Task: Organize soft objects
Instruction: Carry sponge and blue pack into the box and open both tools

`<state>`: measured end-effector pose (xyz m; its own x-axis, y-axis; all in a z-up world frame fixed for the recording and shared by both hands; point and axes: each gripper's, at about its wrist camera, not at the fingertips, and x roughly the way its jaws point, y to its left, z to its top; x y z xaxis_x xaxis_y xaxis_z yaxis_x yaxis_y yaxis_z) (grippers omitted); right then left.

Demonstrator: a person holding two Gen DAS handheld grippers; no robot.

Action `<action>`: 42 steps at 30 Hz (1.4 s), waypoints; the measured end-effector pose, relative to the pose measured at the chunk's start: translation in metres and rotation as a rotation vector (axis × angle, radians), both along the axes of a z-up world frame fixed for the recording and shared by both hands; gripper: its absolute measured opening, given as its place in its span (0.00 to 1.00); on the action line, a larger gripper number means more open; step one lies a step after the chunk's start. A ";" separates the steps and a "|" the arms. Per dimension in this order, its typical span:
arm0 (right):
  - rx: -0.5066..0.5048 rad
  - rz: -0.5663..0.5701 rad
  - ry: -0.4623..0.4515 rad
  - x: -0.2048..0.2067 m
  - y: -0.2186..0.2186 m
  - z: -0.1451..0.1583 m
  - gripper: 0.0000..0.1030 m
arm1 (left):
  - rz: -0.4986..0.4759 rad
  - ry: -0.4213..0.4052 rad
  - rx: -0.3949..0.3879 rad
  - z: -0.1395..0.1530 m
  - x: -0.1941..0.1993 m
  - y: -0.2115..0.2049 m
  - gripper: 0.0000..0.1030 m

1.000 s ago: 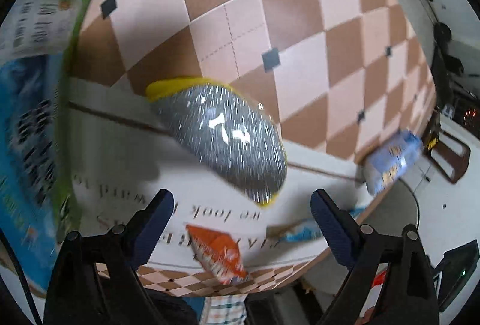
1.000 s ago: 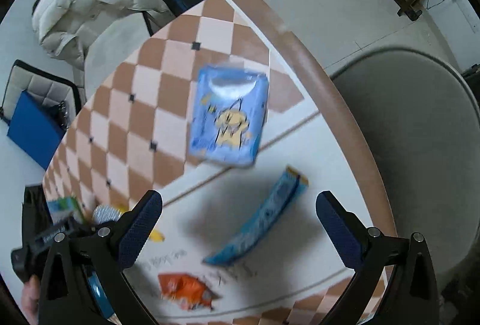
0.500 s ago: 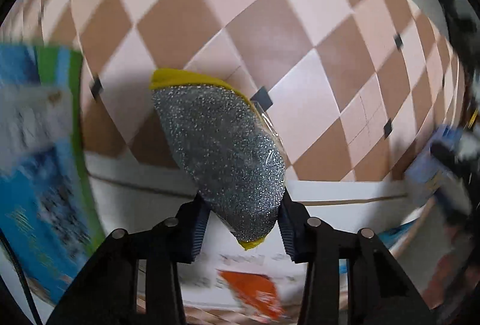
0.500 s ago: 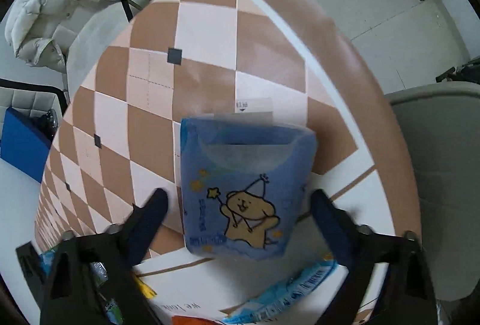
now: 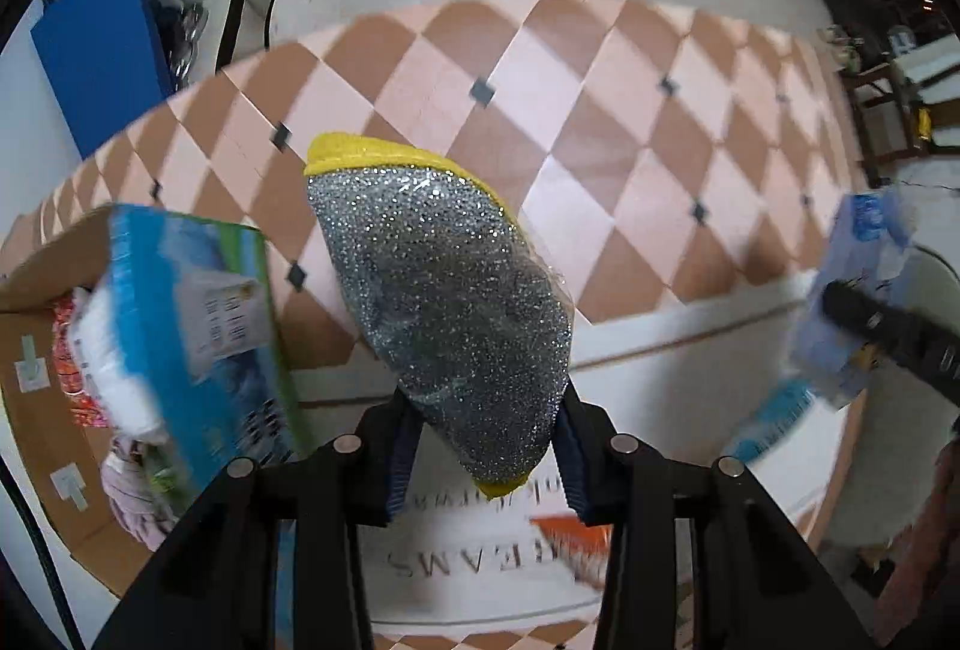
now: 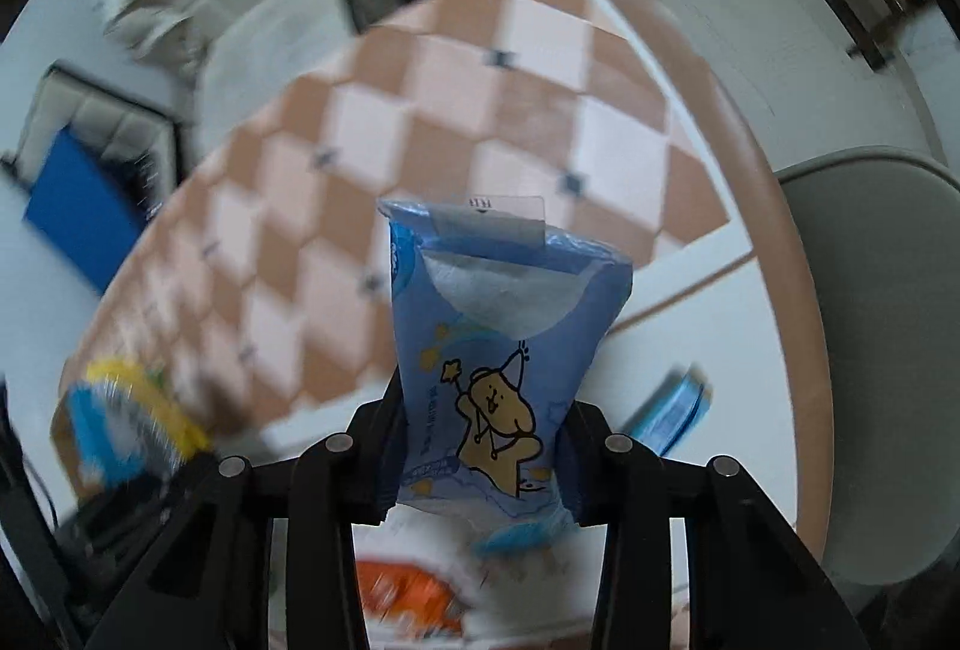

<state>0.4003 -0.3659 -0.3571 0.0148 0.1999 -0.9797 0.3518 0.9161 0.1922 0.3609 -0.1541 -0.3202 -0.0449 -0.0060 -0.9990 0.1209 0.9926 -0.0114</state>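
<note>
My left gripper (image 5: 483, 461) is shut on a silver glitter sponge with a yellow back (image 5: 444, 302) and holds it up above the checkered table (image 5: 540, 68). My right gripper (image 6: 480, 455) is shut on a blue tissue pack with a bear print (image 6: 501, 356), lifted off the table. The tissue pack also shows at the right edge of the left wrist view (image 5: 858, 290), and the sponge shows blurred at the left of the right wrist view (image 6: 138, 410).
A cardboard box (image 5: 36, 350) at the left holds a blue-green package (image 5: 192, 338) and soft items. An orange packet (image 5: 570, 536) and a blue wrapper (image 6: 672, 410) lie on the white mat (image 5: 690, 338). A grey chair (image 6: 888, 350) stands right of the table.
Both grippers closed from open: the left on the sponge, the right on the tissue pack. Both objects have since been lifted off the table, and the views have tilted up.
</note>
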 end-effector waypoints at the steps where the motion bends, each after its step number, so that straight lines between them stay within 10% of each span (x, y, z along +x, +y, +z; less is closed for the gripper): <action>1: 0.017 0.016 -0.016 -0.006 0.011 0.011 0.42 | -0.009 -0.018 -0.012 0.013 -0.007 0.005 0.36; 6: 0.097 0.101 -0.089 -0.038 0.085 0.065 0.42 | -0.047 -0.105 -0.101 0.071 -0.041 0.045 0.36; 14: 0.158 0.309 -0.139 -0.106 0.221 0.120 0.42 | -0.016 -0.159 -0.012 0.107 -0.085 0.174 0.36; 23: 0.008 0.526 -0.077 -0.117 0.353 0.083 0.42 | 0.053 -0.036 0.112 0.059 -0.101 0.292 0.36; 42: -0.142 0.605 0.087 -0.113 0.400 -0.003 0.43 | 0.036 0.223 0.160 -0.050 -0.104 0.338 0.39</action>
